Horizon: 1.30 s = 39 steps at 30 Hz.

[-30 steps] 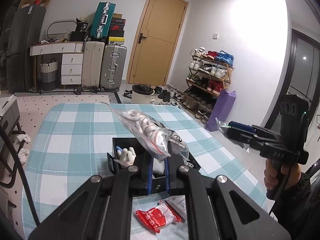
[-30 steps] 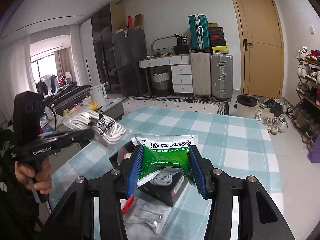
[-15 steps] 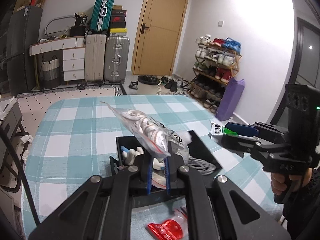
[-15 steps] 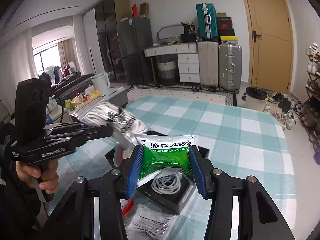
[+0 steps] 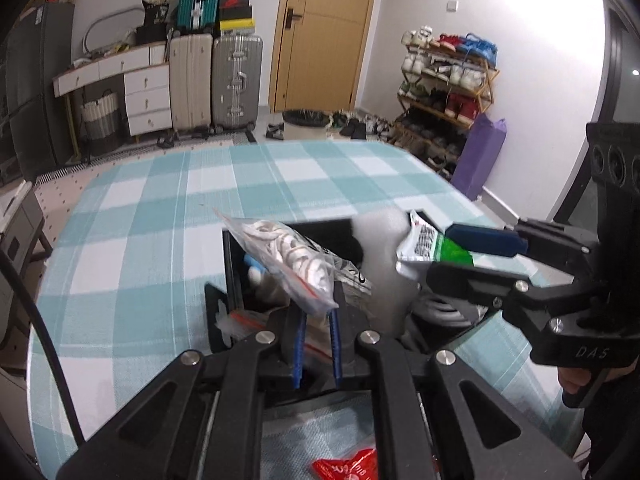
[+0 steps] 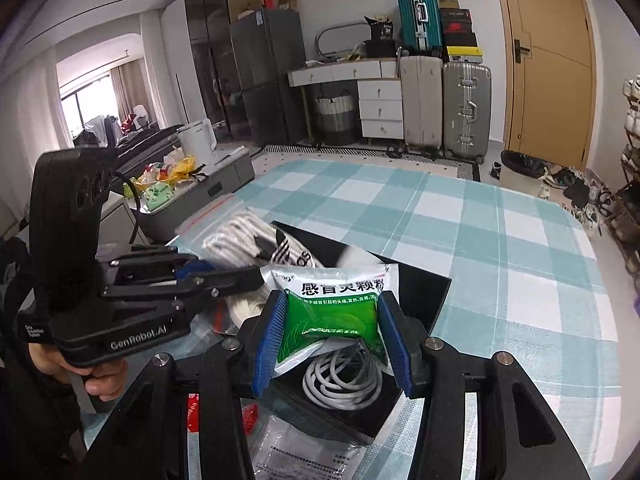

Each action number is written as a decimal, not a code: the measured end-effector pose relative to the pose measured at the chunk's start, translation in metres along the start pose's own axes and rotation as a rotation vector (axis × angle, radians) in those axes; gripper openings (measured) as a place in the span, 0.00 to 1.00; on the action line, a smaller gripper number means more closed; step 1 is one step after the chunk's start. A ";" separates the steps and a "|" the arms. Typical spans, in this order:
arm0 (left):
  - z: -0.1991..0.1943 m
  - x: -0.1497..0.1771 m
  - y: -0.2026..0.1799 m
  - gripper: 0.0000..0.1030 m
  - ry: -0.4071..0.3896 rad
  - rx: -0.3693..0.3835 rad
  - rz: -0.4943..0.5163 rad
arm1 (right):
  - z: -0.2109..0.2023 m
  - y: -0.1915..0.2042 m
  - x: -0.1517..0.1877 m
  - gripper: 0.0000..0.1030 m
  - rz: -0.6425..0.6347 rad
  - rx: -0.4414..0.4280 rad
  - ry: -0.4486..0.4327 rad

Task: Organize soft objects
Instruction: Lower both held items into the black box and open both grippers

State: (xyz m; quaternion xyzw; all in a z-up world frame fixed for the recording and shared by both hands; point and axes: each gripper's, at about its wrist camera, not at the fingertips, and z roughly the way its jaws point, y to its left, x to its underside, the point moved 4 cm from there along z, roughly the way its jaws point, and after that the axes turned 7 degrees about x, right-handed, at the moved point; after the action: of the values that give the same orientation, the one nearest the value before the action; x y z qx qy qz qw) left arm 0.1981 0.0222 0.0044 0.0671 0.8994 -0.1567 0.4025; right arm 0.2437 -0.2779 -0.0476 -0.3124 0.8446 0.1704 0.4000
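Our left gripper (image 5: pixel 316 312) pinched a clear zip bag (image 5: pixel 288 256) narrowly; our right gripper (image 6: pixel 332 340) clamped a green sachet (image 6: pixel 332 316) wider.

2 claws (image 5: pixel 316 320) (image 6: pixel 330 336), 3 suitcases (image 5: pixel 237 80), 1 black box (image 6: pixel 416 292), 1 door (image 5: pixel 324 32).

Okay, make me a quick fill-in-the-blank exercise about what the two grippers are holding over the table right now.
1. The right gripper is shut on a ____ and white sachet.
2. The left gripper is shut on a clear zip bag holding ____ cord.
3. A grey coiled cable lies inside the ____ box.
4. The table wears a teal and white ____ cloth.

Missing words: green; white; black; checked
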 end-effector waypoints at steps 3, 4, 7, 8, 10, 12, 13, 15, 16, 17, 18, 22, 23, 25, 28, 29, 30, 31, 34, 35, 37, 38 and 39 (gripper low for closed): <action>0.003 0.006 -0.001 0.08 0.026 0.002 0.002 | 0.008 -0.002 0.002 0.46 0.006 0.007 0.012; 0.003 0.008 -0.002 0.08 0.038 0.002 0.004 | 0.011 -0.003 0.004 0.46 0.010 0.007 0.019; 0.003 0.012 -0.002 0.08 0.048 0.006 0.006 | 0.017 -0.006 0.007 0.46 0.015 0.014 0.033; 0.004 0.012 -0.001 0.08 0.053 0.006 0.002 | 0.018 -0.007 0.008 0.46 0.018 0.019 0.034; 0.003 0.013 -0.003 0.08 0.061 0.004 -0.002 | 0.021 -0.009 0.009 0.46 0.026 0.018 0.037; 0.002 0.014 -0.004 0.08 0.071 0.008 -0.005 | 0.023 -0.011 0.009 0.46 0.026 0.018 0.039; 0.002 0.015 -0.006 0.08 0.076 0.011 -0.004 | 0.024 -0.012 0.009 0.46 0.025 0.016 0.039; 0.000 0.016 -0.007 0.08 0.074 0.005 -0.003 | 0.026 -0.013 0.010 0.46 0.026 0.013 0.042; 0.000 0.017 -0.008 0.08 0.075 0.005 -0.002 | 0.027 -0.013 0.010 0.46 0.026 0.012 0.042; 0.000 0.017 -0.008 0.08 0.077 0.006 -0.003 | 0.028 -0.014 0.011 0.46 0.026 0.009 0.044; 0.000 0.017 -0.008 0.09 0.077 0.006 -0.002 | 0.028 -0.013 0.011 0.48 0.024 0.011 0.045; -0.003 0.016 -0.007 0.18 0.074 -0.005 0.009 | 0.027 -0.012 0.011 0.54 0.011 0.014 0.043; -0.004 0.015 -0.008 0.26 0.069 0.010 0.005 | 0.025 -0.012 0.012 0.57 0.011 0.012 0.042; -0.010 0.015 -0.011 0.40 0.051 0.052 0.001 | 0.018 -0.012 0.011 0.72 0.013 0.003 0.016; -0.018 0.015 -0.017 0.45 0.032 0.033 0.030 | 0.004 -0.013 0.011 0.85 0.020 0.001 -0.018; -0.020 0.015 -0.019 0.45 0.030 0.030 0.035 | 0.000 -0.014 0.011 0.86 0.023 0.004 -0.024; -0.024 0.015 -0.020 0.46 0.024 0.031 0.034 | -0.003 -0.014 0.012 0.89 0.022 0.006 -0.026; -0.027 0.015 -0.020 0.46 0.020 0.030 0.029 | -0.007 -0.014 0.013 0.94 0.021 0.010 -0.029; -0.036 0.017 -0.018 0.54 0.003 0.007 0.023 | -0.019 -0.015 0.016 0.99 0.019 0.030 -0.043; -0.039 0.017 -0.017 0.66 -0.005 -0.004 0.024 | -0.023 -0.016 0.017 0.99 0.019 0.033 -0.052; -0.050 0.018 -0.014 0.89 -0.049 -0.053 0.016 | -0.032 -0.017 0.021 0.99 0.025 0.042 -0.067; -0.053 0.018 -0.012 0.96 -0.067 -0.062 0.012 | -0.035 -0.018 0.022 0.99 0.029 0.047 -0.070; -0.058 0.019 -0.010 0.98 -0.090 -0.070 0.006 | -0.038 -0.018 0.024 0.99 0.032 0.052 -0.072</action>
State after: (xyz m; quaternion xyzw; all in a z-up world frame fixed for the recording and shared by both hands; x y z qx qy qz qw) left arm 0.1423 0.0320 0.0294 0.0483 0.8852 -0.1266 0.4450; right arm 0.2225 -0.3215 -0.0431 -0.2821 0.8387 0.1659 0.4352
